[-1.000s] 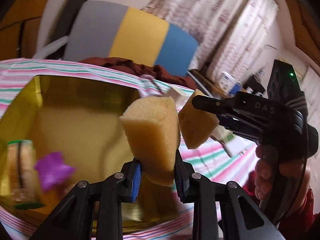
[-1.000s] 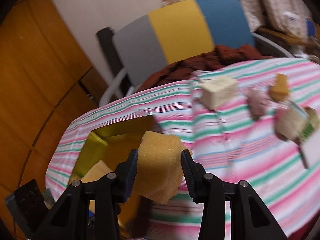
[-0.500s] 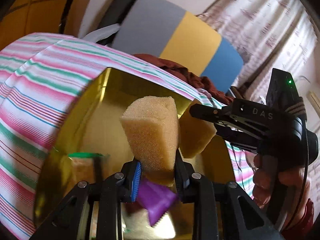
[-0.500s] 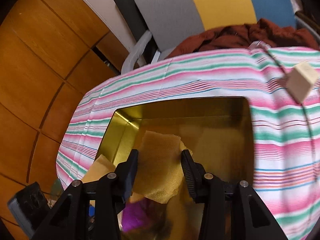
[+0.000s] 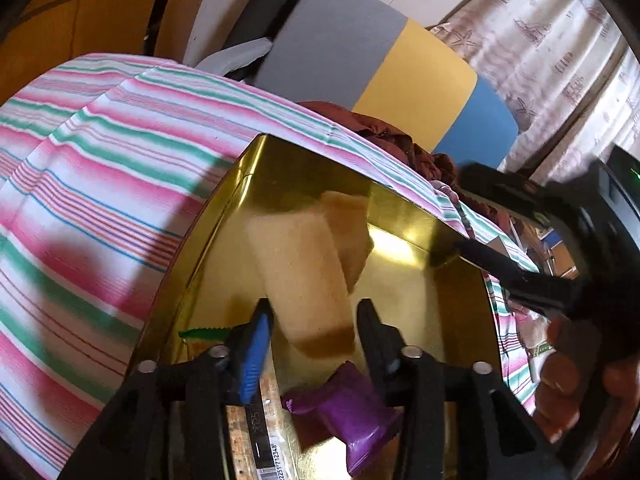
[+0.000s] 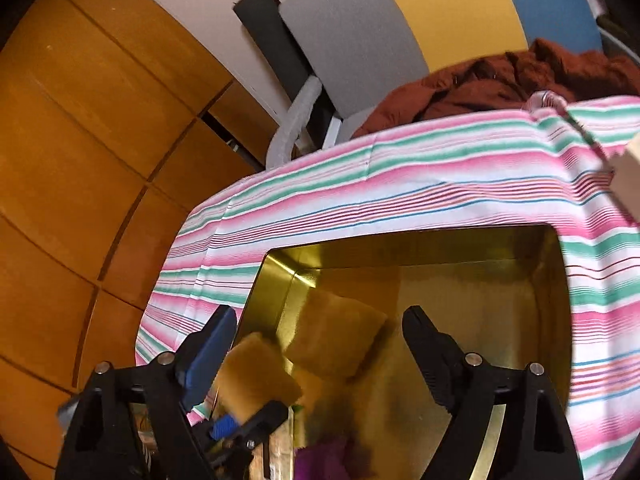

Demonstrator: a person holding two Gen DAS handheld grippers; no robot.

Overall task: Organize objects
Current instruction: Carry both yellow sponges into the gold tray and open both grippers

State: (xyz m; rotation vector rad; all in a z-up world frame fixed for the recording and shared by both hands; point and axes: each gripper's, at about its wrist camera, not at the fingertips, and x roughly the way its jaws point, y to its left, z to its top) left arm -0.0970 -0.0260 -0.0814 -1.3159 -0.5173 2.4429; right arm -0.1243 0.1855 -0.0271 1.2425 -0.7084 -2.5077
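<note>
A gold metal tin [image 5: 256, 168] [image 6: 400, 248] lies open on the striped tablecloth. My left gripper [image 5: 314, 332] is open above it; a yellow sponge block [image 5: 300, 272] is blurred between its fingers, tilted and loose. A second yellow sponge [image 5: 348, 220] [image 6: 332, 336] is inside the tin. My right gripper [image 6: 320, 344] is open and empty over the tin; it shows at the right of the left wrist view [image 5: 520, 276]. The left gripper with its sponge [image 6: 256, 376] shows at the lower left of the right wrist view.
A purple packet [image 5: 344, 412] and a green-edged packet [image 5: 200, 336] lie in the tin. A pale block [image 6: 628, 172] sits on the striped cloth [image 5: 100, 184]. A chair with a brown garment [image 6: 500, 76] stands behind the table.
Both grippers have opened over the tin. The right gripper's sponge has dropped into the tin, and the left one's sponge has come loose between the fingers.
</note>
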